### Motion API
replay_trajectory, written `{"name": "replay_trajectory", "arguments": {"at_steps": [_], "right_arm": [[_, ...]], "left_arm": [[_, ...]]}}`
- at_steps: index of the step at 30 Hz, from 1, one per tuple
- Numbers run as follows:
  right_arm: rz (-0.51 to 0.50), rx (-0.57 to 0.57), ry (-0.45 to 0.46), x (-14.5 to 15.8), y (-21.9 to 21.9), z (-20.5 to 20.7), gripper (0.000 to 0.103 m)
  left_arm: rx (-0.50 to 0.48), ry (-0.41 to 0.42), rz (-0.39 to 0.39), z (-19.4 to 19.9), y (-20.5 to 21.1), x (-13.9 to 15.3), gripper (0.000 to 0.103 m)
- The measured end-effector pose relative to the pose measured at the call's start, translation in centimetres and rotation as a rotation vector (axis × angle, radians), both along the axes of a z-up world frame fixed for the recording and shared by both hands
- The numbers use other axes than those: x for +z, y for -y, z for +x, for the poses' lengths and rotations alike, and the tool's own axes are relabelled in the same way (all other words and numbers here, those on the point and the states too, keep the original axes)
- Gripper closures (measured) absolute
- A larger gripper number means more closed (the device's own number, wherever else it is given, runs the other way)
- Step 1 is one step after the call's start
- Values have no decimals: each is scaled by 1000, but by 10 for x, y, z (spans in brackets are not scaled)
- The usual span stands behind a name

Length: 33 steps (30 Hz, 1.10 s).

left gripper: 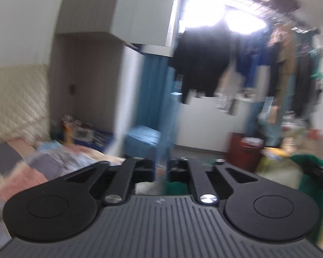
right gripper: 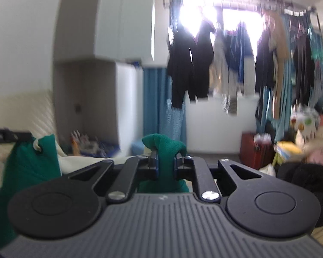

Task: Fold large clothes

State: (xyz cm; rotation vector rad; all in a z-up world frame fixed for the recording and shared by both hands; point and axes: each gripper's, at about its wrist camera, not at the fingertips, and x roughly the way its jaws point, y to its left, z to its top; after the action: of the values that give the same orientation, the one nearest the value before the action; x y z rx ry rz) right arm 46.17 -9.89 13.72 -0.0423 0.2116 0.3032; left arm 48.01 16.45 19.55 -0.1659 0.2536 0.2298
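Observation:
The green garment (right gripper: 161,148) bunches up between the fingers of my right gripper (right gripper: 165,163), which is shut on a fold of it. Another corner of the garment (right gripper: 32,161), with a white drawstring eyelet, hangs from a black bar (right gripper: 8,136) at the left edge of the right wrist view. The left wrist view is blurred. There my left gripper (left gripper: 160,169) has its fingers close together, and green cloth (left gripper: 175,188) shows just below them. More of the green garment (left gripper: 308,165) appears at the right of that view.
A bed with a patterned blanket (left gripper: 43,163) lies at the left. Clothes hang on a rail (right gripper: 236,64) before a bright window. A red suitcase (right gripper: 256,150), a blue box (left gripper: 142,139) and a dark heap (right gripper: 301,182) stand on the floor.

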Motion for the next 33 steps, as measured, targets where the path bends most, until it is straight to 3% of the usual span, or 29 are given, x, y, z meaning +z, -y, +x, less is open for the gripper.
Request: {"name": "replay_trajectory", "arguments": {"at_steps": [2, 5, 9, 13, 16, 21, 24, 30, 33], "right_arm": [[-22, -22, -55, -37, -11, 47, 88], [-72, -28, -180, -115, -27, 123, 88], [-135, -70, -321, -225, -31, 198, 88], [-129, -123, -454, -301, -7, 248, 88], [-83, -113, -535, -337, 7, 256, 87], [-64, -101, -515, -345, 4, 250, 87], [-18, -110, -531, -345, 9, 252, 86], [62, -114, -550, -335, 19, 248, 80], [70, -126, -553, -322, 17, 234, 59]], "left_arm": [[5, -46, -70, 73, -34, -33, 95], [16, -128, -133, 162, -75, -113, 95], [-49, -279, -197, 257, -111, -234, 95], [-103, -412, -240, 296, -128, -345, 95], [-141, -482, -241, 308, -124, -394, 95], [-173, -545, -246, 305, -111, -425, 95], [-179, -552, -226, 307, -106, -424, 95], [-191, -566, -179, 273, -79, -370, 93], [-195, -560, -170, 247, -67, -348, 81]]}}
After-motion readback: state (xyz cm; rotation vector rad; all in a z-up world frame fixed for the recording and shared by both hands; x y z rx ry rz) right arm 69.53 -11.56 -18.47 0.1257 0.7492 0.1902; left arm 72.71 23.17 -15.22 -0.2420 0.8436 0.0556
